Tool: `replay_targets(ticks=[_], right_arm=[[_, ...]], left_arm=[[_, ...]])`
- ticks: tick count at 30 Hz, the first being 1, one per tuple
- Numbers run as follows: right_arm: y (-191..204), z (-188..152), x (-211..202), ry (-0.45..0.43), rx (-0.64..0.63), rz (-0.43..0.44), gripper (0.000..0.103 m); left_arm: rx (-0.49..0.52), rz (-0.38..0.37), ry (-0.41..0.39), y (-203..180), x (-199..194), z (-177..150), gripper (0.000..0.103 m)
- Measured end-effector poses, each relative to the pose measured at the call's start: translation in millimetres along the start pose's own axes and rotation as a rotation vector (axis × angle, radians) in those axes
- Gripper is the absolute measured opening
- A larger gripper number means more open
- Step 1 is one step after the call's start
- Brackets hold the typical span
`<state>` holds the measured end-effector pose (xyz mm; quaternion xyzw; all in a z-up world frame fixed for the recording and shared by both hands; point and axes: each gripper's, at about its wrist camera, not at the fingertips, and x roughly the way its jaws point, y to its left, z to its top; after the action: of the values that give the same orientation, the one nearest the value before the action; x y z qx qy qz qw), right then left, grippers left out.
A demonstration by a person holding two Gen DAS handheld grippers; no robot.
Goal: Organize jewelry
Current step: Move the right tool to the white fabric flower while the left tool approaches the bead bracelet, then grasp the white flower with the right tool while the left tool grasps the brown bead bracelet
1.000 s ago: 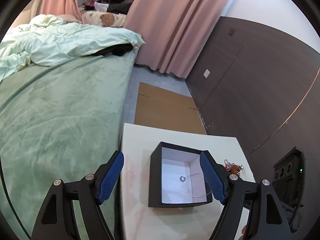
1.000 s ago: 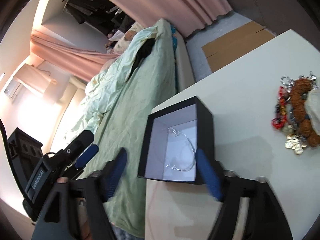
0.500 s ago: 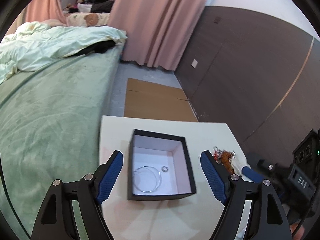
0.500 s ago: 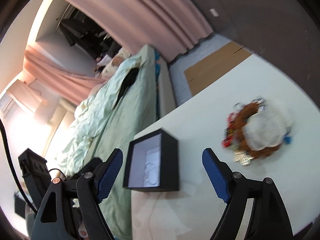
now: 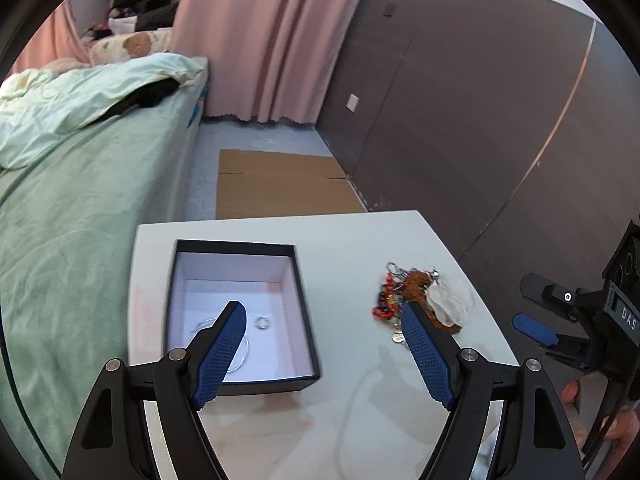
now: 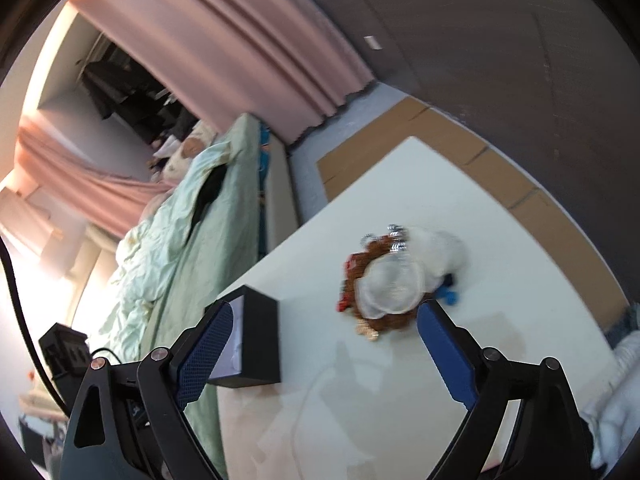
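A black box [image 5: 304,292] with a white inside stands on the white table [image 5: 352,240]. A small silver ring [image 5: 262,323] and a thin silver hoop [image 5: 244,354] lie in it. A jewelry pile [image 5: 420,296] of red beads, brown beads, coins and a clear pouch lies to its right. My left gripper [image 5: 322,330] is open and empty above the table's near part. My right gripper [image 6: 324,332] is open and empty, hovering just short of the jewelry pile [image 6: 388,280], with the box [image 6: 256,344] at its left finger.
A green bed [image 5: 80,200] runs along the table's left edge. Flat cardboard [image 5: 280,184] lies on the floor beyond the table. A dark wall panel [image 5: 480,120] stands at the right, pink curtains [image 5: 272,40] behind. The right gripper's body [image 5: 580,320] shows at the left view's right edge.
Both views have swung right, from the box toward the jewelry pile. The right gripper has come closer to the pile. Both stay open and empty.
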<state>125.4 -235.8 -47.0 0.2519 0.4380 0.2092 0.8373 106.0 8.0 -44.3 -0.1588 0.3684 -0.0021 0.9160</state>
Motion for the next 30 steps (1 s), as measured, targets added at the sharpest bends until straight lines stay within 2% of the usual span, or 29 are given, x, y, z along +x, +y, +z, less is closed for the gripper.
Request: replay_targets(ticks=[7,9,11,15,17,21,25,26,27,29,30], right_arm=[[-32,6,1,0.01,0.112,-0.065,0.094],[-39,7,6,0.022,0.142,-0.055,0.087],[-42,8,13,0.046,0.153,-0.044,0.076],[-44,9,29,0.079,0.165,-0.084,0.069],[-45,10,37,0.094,0.162,-0.09,0.058],[-47,13,53,0.115,0.169,-0.114,0.054],[-48,18,69,0.141,0.161,-0.153,0.045],[-48,19,73,0.149,0.159,-0.159,0.038],[-48,20,77,0.161,0.157,-0.171,0.035],[-52,21,79,0.154,0.168,-0.187,0.016],[-53,21,76,0.147,0.18,-0.177,0.015]], left_arm=[[0.048,-0.014,0.012,-21,16,-3,0.08],[0.052,-0.012,0.015,-23,20,-3,0.08],[0.054,-0.015,0.017,-23,22,-3,0.08],[0.062,-0.012,0.02,-25,29,-1,0.08],[0.06,-0.017,0.017,-26,32,1,0.08],[0.069,-0.03,0.003,-29,35,6,0.08],[0.081,-0.031,0.003,-31,42,11,0.079],[0.081,-0.032,0.005,-31,43,12,0.078],[0.079,-0.034,0.007,-30,45,14,0.078],[0.074,-0.042,0.009,-30,48,16,0.078],[0.073,-0.046,0.01,-31,49,16,0.078]])
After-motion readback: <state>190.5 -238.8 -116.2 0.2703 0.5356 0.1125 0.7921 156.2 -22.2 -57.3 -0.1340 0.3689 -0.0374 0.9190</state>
